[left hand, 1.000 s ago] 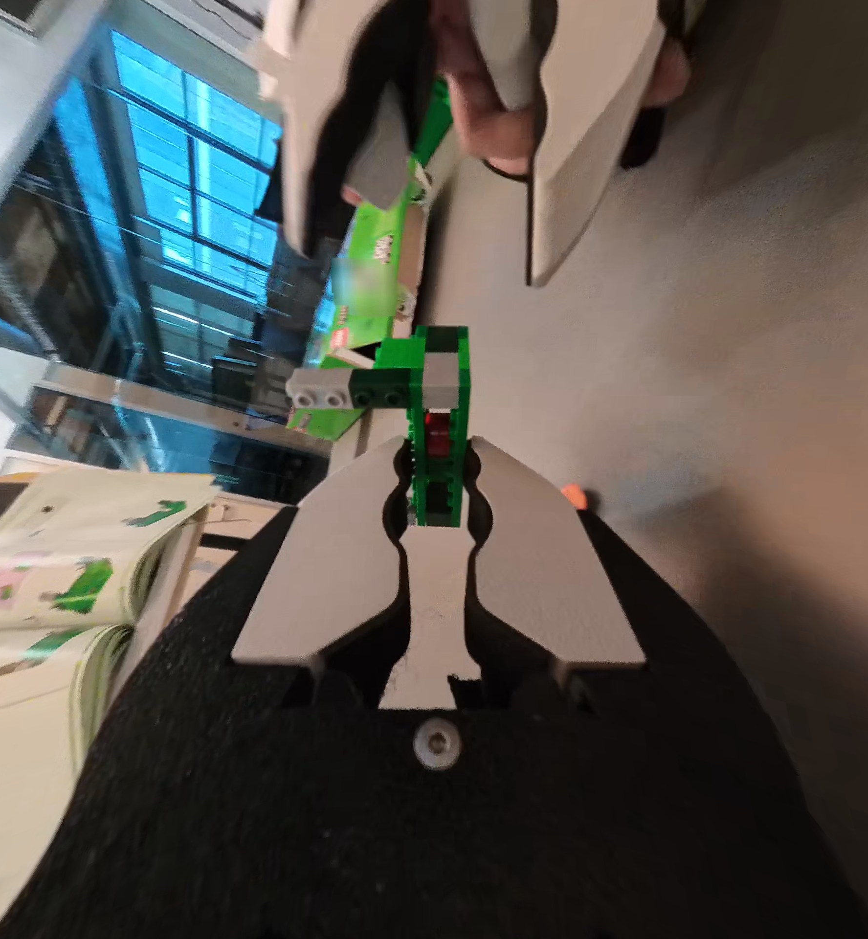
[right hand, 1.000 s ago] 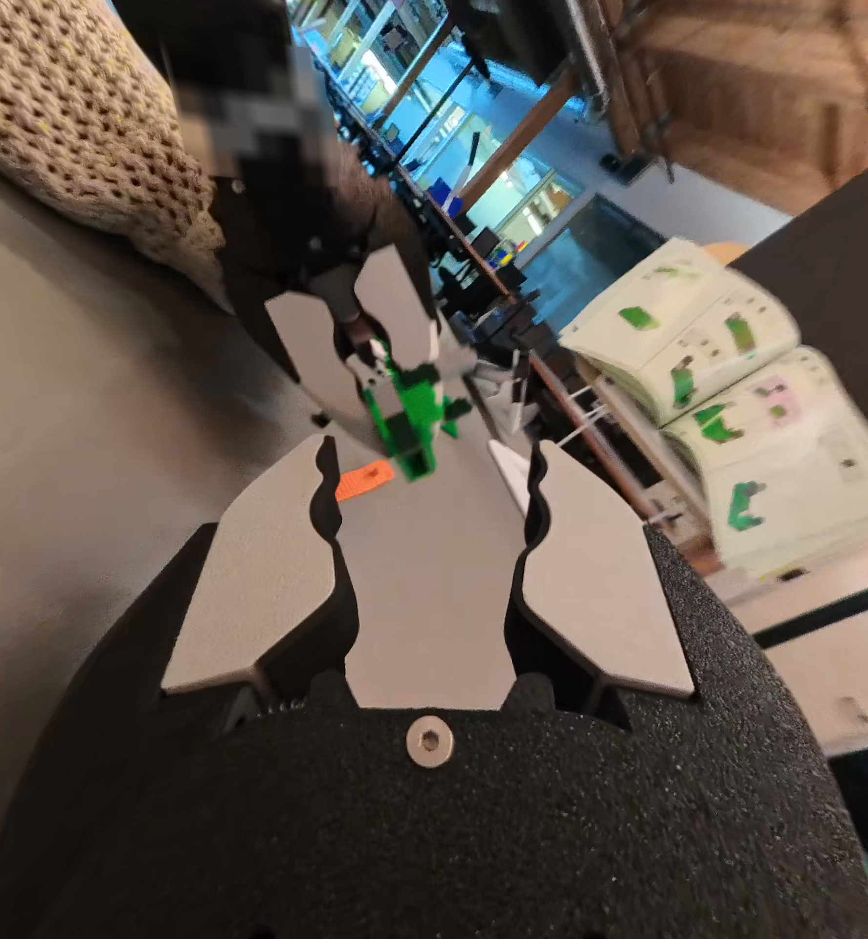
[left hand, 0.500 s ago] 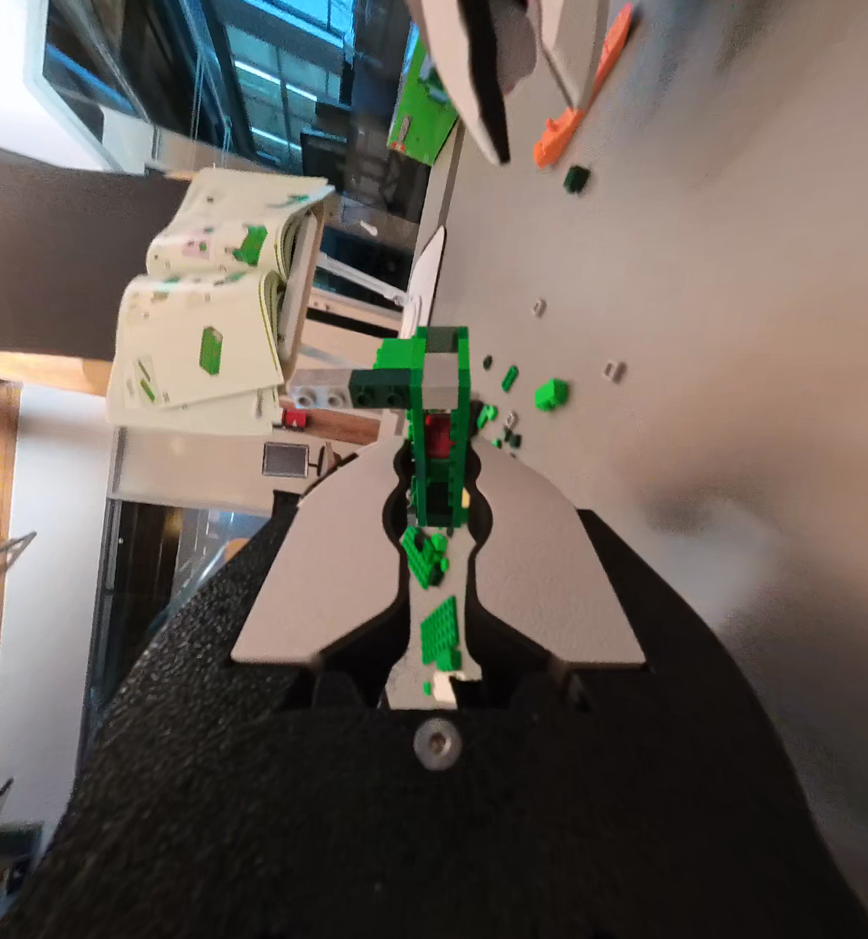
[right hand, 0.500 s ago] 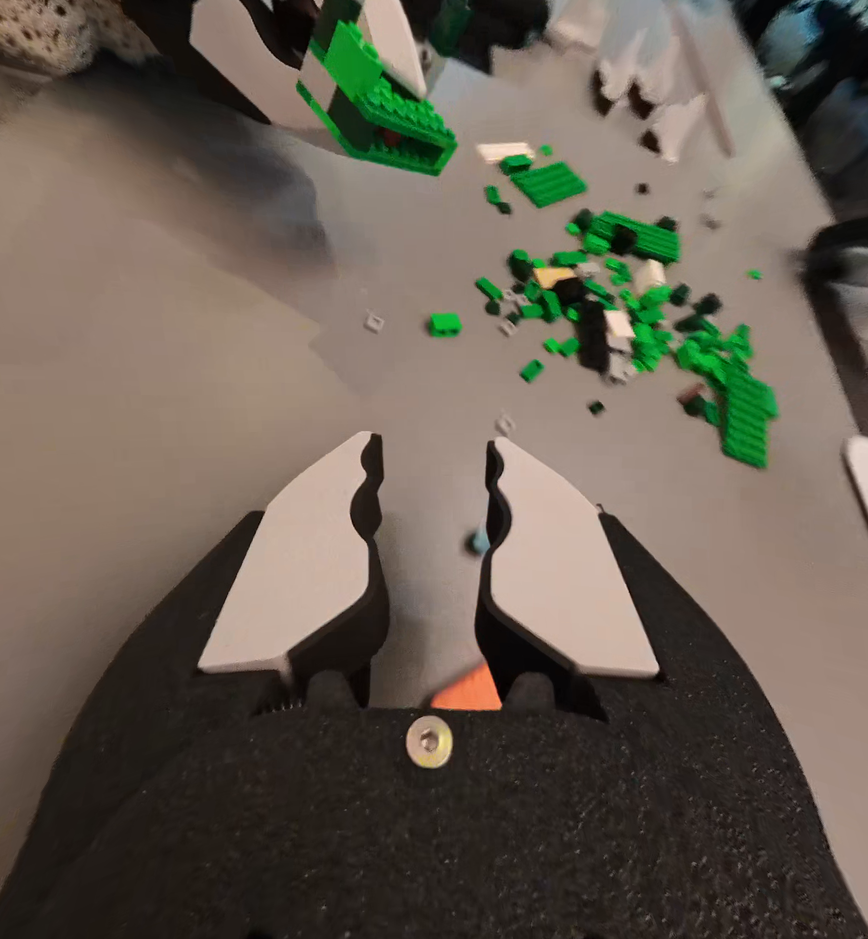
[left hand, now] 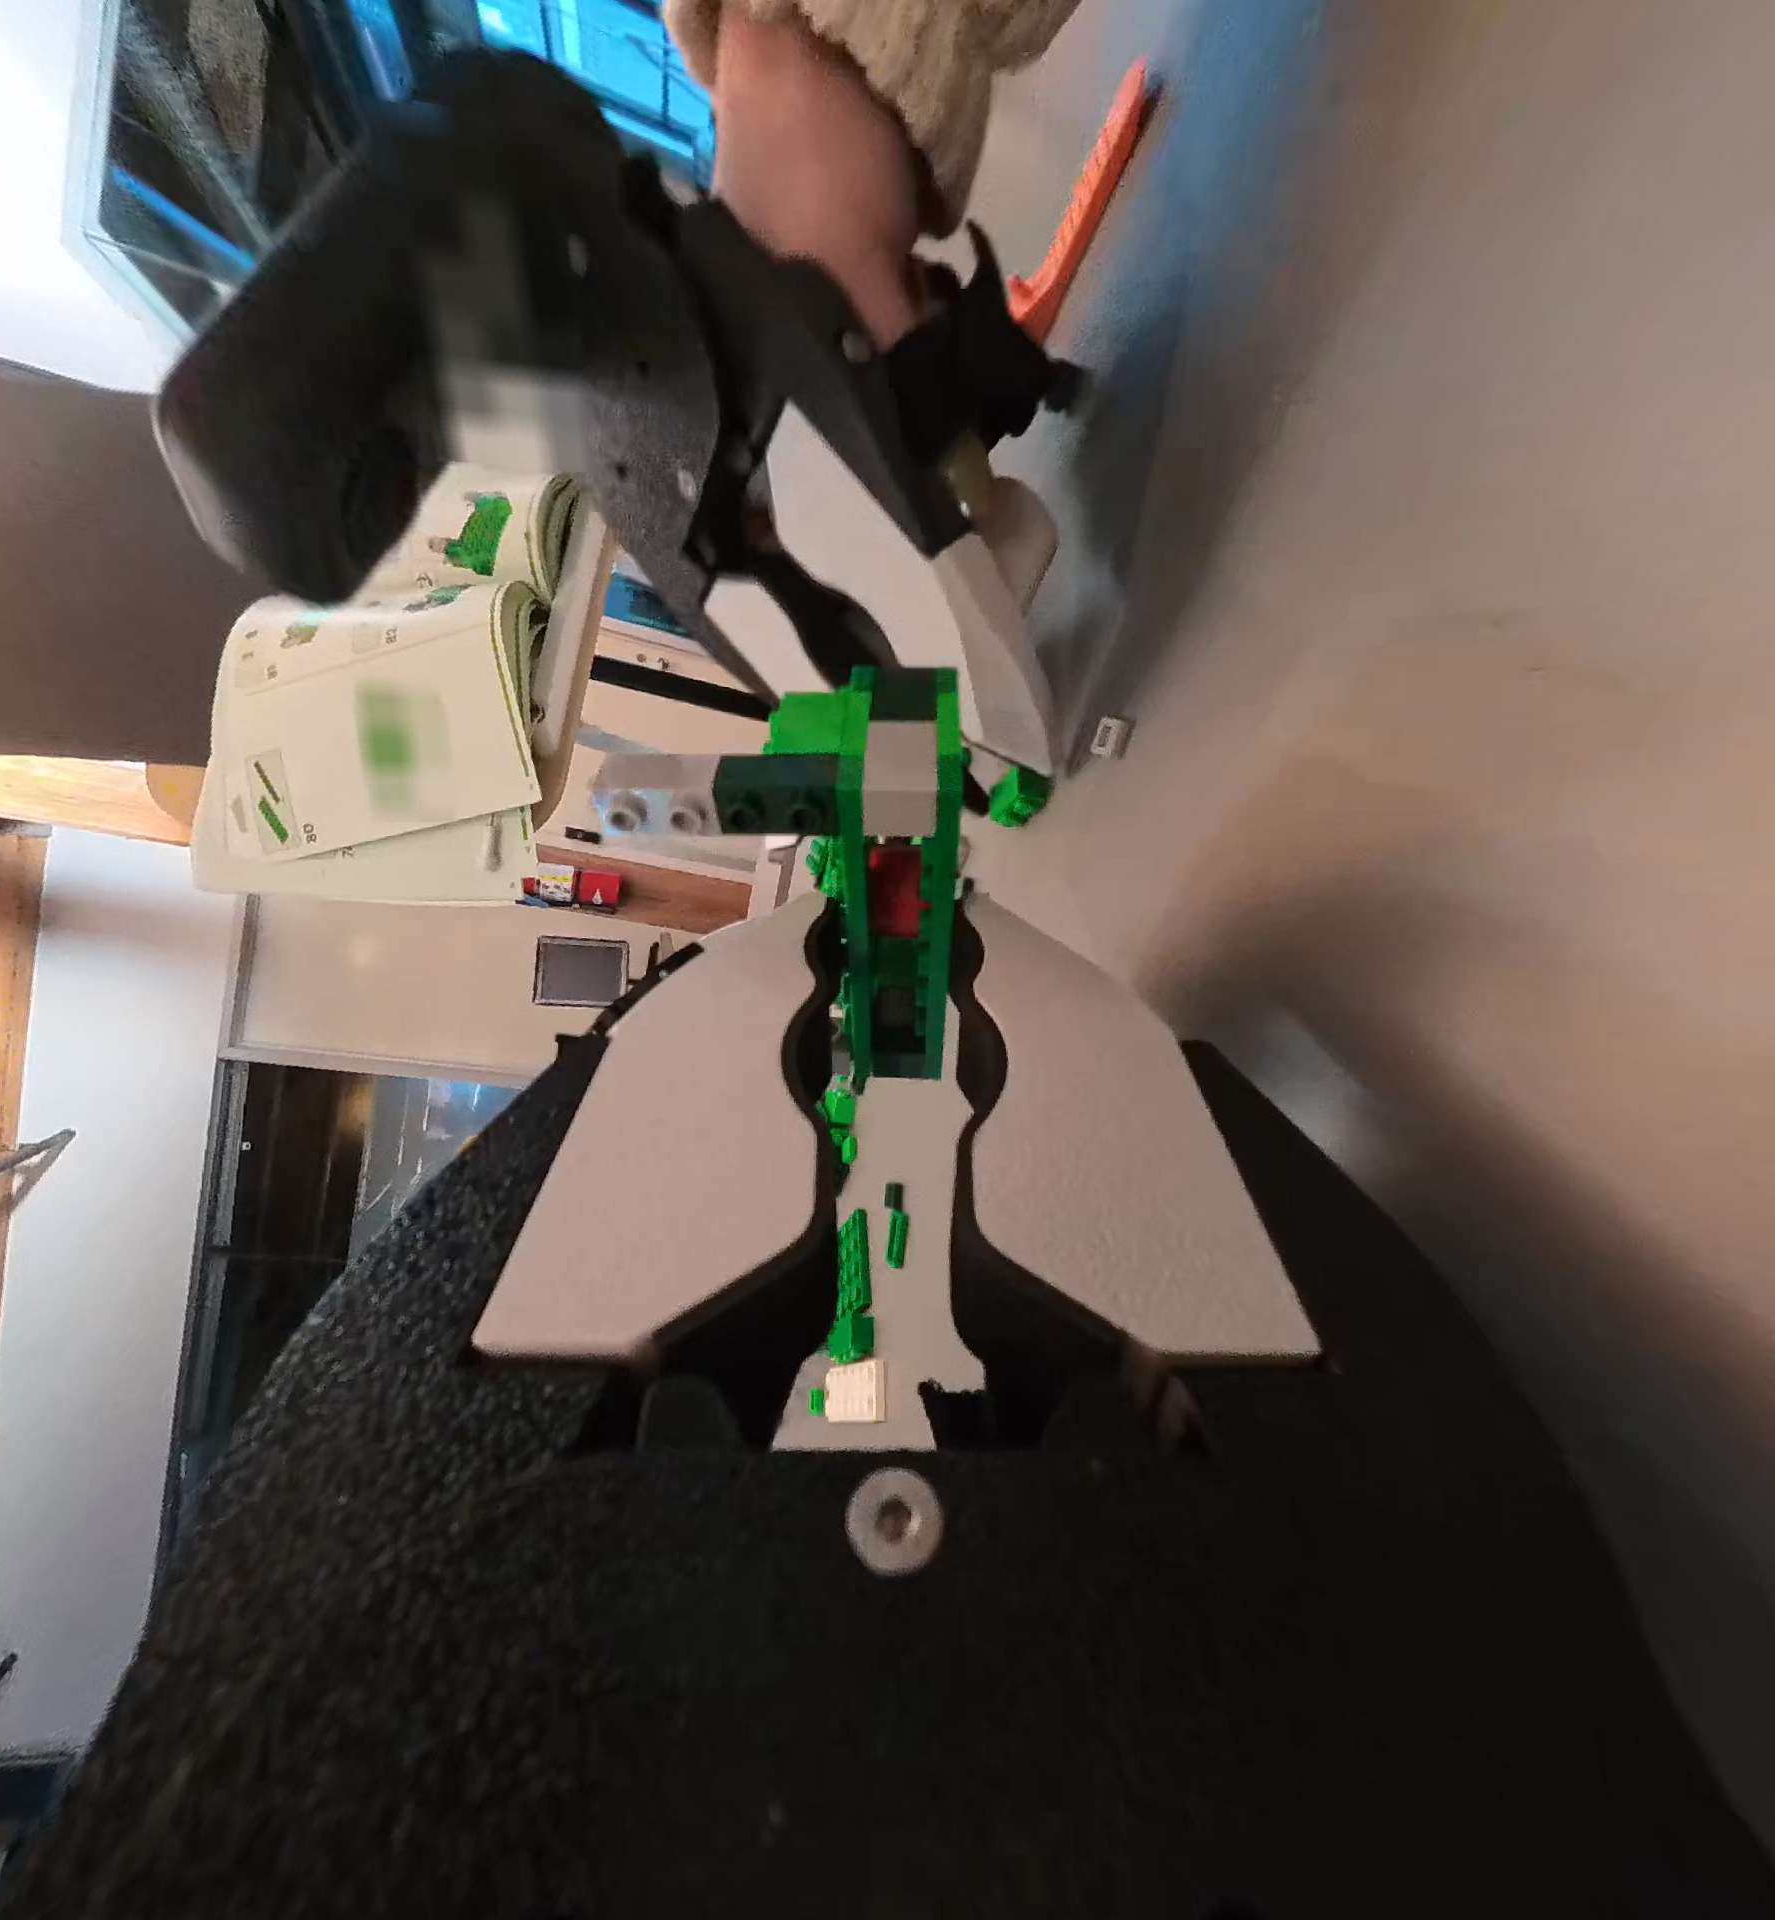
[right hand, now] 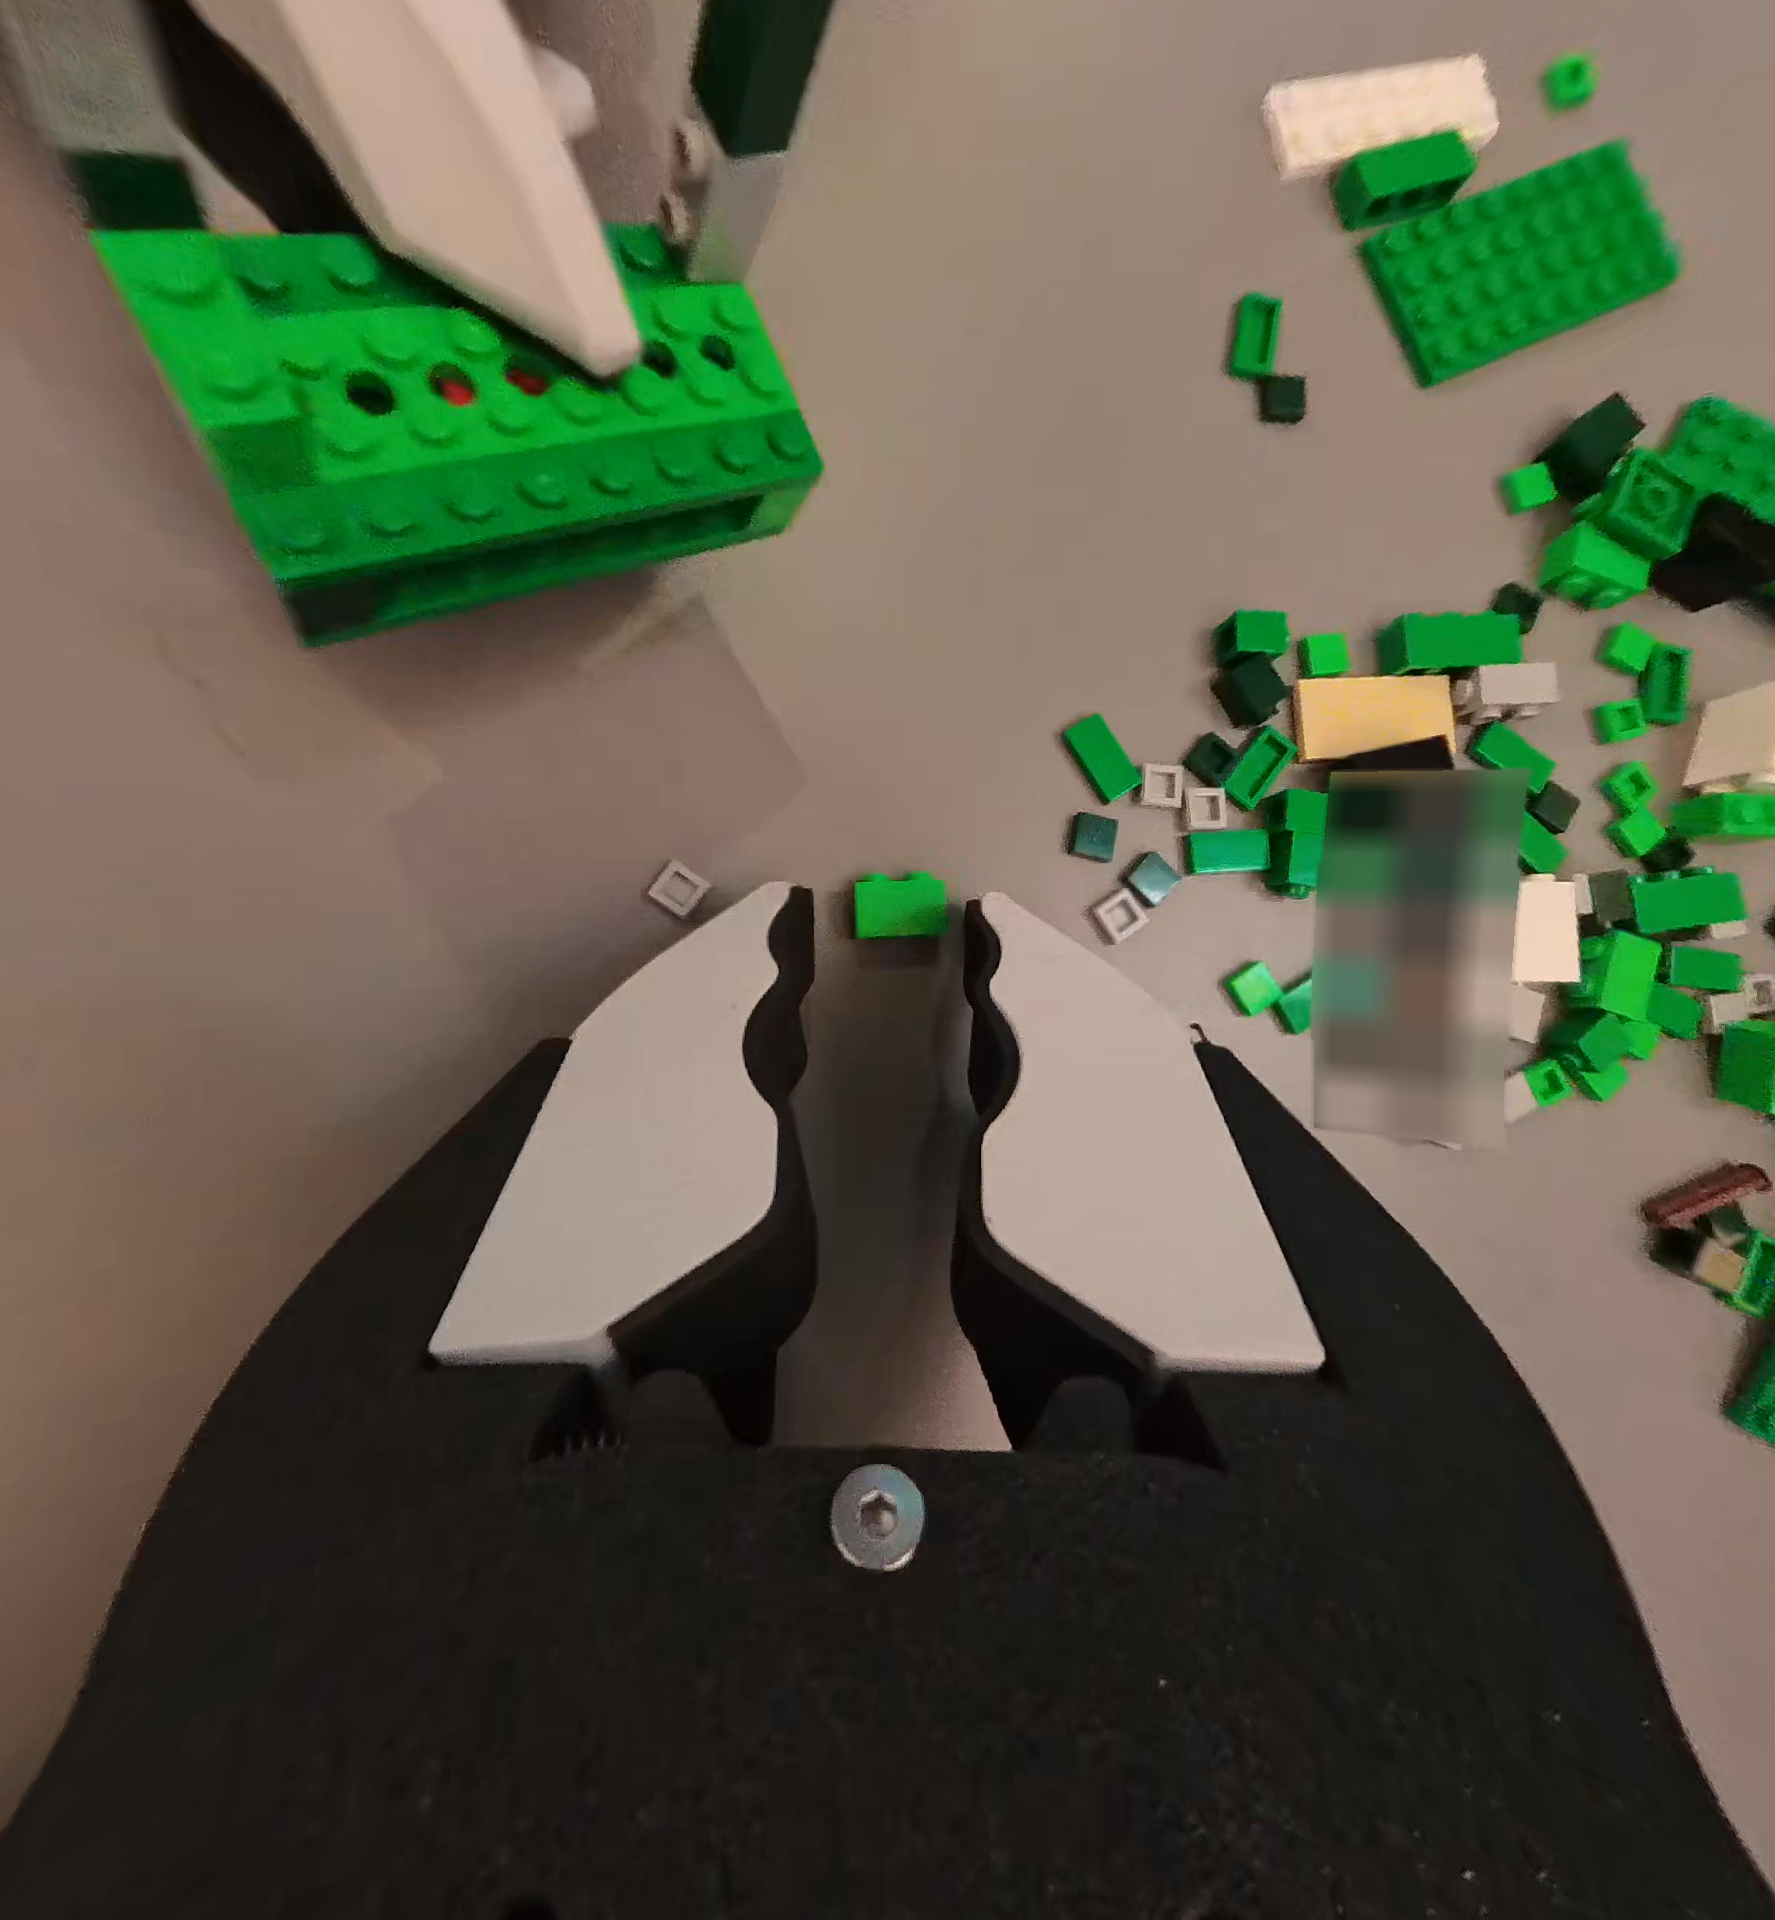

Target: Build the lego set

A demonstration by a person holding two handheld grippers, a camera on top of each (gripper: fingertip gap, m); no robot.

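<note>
My left gripper (left hand: 893,920) is shut on a green lego build (left hand: 898,790) with a grey and dark green arm sticking out to the left. The build hangs low over the grey table, and the right wrist view shows it top left (right hand: 467,436). My right gripper (right hand: 885,899) is open and points down at the table. A small green brick (right hand: 898,906) lies between its fingertips, not touching either. The left wrist view shows the right gripper (left hand: 997,665), held by a hand in a knitted sleeve, just beyond the build, with the same brick (left hand: 1018,800) under it.
A pile of loose green, white and dark bricks (right hand: 1589,831) lies right of my right gripper, with a green plate (right hand: 1517,260) and a white brick (right hand: 1382,109) farther off. A small grey tile (right hand: 677,890) lies by the left fingertip. An open instruction booklet (left hand: 384,727) and an orange tool (left hand: 1080,229) are beyond. There is about 8 cm between the tips of the two grippers. Between my right fingertips and the green plate (right hand: 1517,260) there is roughly 15 cm.
My right gripper has swung down from facing the build to the table, narrowed its jaws and come to straddle the small green brick. My left gripper still holds the build.
</note>
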